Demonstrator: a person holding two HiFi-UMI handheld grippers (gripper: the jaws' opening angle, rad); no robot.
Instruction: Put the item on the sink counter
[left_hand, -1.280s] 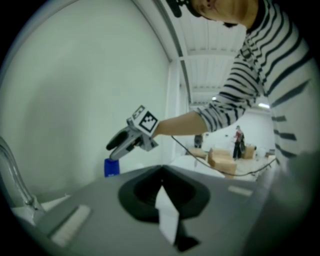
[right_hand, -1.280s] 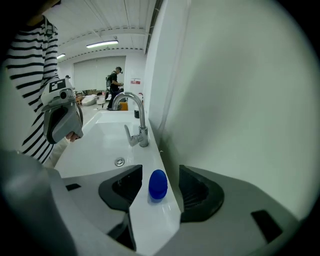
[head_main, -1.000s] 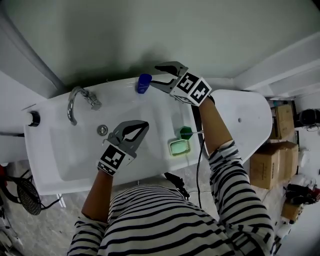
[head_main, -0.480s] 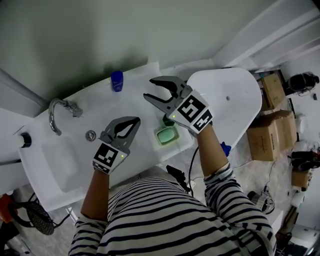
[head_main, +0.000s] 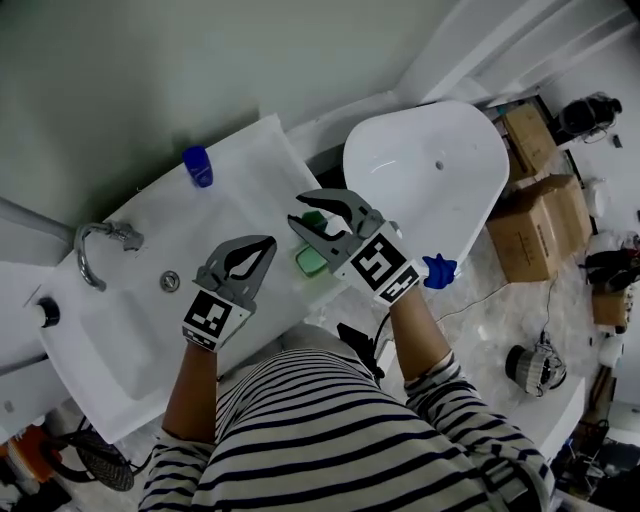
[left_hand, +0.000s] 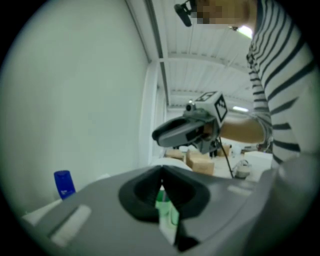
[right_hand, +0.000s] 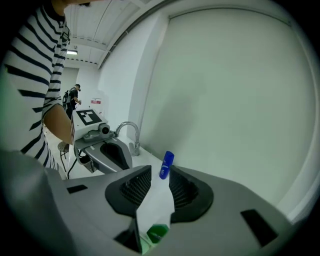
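Note:
A small blue bottle (head_main: 198, 165) stands upright at the back edge of the white sink counter (head_main: 250, 165), apart from both grippers; it also shows in the left gripper view as the bottle (left_hand: 63, 184) and, far off between the right jaws, as the bottle (right_hand: 166, 165). My right gripper (head_main: 297, 212) hovers over the counter's right end above a green soap dish (head_main: 312, 260); its jaws are closing with nothing between them. My left gripper (head_main: 268, 243) is shut and empty, over the basin's right side.
A chrome faucet (head_main: 100, 245) and the drain (head_main: 170, 282) lie to the left in the basin. A white rounded fixture (head_main: 430, 170) stands right of the counter, with cardboard boxes (head_main: 535, 215) beyond it. A black knob (head_main: 45, 312) sits at the far left.
My right gripper has drawn back from the blue bottle toward the counter's front right, and its jaws have narrowed. The bottle stays standing on the counter. The left gripper stays shut.

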